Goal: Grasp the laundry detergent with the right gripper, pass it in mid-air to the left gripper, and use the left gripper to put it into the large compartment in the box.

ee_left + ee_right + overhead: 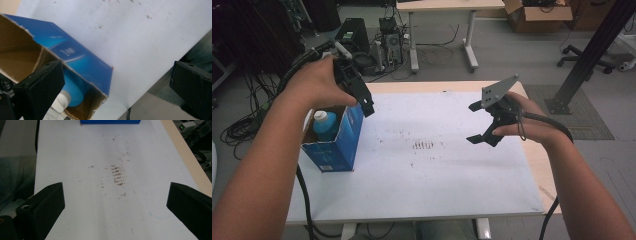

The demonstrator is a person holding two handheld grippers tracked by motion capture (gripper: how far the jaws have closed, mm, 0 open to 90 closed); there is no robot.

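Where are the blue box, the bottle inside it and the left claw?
Blue box (pixel 343 142), high view, on its blue side wall facing the table middle.
Bottle (pixel 326 125), high view, on its blue body below the white cap.
Left claw (pixel 368 106), high view, between its black tips above the box.

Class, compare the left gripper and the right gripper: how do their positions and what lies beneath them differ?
The left gripper hangs over the open blue box holding a blue bottle; the right gripper hangs over the bare, stained white table top. The left points down, the right sideways. Both have open jaws holding nothing.
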